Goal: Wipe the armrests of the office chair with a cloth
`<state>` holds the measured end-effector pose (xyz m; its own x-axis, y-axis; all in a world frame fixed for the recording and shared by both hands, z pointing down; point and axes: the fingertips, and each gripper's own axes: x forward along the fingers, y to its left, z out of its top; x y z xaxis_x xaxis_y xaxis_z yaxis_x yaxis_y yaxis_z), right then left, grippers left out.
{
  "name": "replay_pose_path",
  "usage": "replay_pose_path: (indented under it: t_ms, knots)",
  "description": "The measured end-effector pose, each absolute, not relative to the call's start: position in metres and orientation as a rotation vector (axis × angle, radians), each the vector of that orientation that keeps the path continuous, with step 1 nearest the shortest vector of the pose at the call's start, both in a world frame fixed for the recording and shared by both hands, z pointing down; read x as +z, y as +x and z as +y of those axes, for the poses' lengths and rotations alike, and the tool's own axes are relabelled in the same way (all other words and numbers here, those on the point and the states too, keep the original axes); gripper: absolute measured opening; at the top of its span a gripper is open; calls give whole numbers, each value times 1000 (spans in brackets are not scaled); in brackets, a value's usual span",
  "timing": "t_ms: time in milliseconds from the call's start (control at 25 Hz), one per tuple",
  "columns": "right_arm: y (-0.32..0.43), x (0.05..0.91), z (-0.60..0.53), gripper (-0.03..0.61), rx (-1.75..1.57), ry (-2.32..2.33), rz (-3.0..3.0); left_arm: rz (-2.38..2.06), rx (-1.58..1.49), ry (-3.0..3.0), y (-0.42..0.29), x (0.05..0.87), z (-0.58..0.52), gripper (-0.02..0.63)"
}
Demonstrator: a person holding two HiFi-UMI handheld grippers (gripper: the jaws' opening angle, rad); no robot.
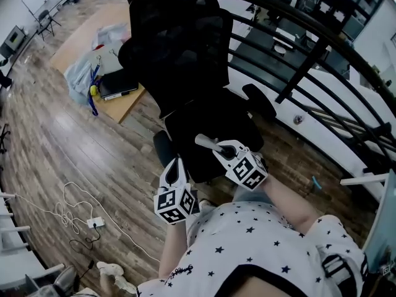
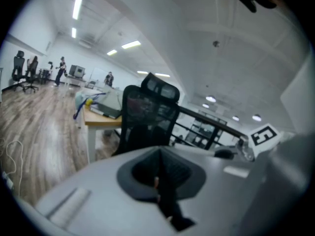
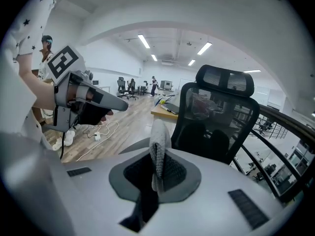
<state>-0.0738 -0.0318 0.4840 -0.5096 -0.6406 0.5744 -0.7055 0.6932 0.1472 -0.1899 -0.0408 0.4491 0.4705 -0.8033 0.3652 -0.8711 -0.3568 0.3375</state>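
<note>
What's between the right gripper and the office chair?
Only a grey cloth, pinched by the fingers of the right gripper and sticking out toward the office chair; past it is open air. The right gripper view shows this.

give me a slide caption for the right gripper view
Right gripper, jaws shut on a grey cloth, faces the black office chair, with the left gripper held at its left.

Wood-plank floor (image 1: 49,135), wooden desk (image 1: 83,36) (cluttered), black railing (image 1: 307,60), ceiling strip lights (image 3: 143,41), white cable (image 1: 62,213)
</note>
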Motion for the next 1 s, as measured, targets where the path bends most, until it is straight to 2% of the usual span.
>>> replay_pose_path:
  t_ms: [1000]
  knots:
    - [127,460,-110,28,115,954,-2405,-1529,200,2141,0,441,-100,8]
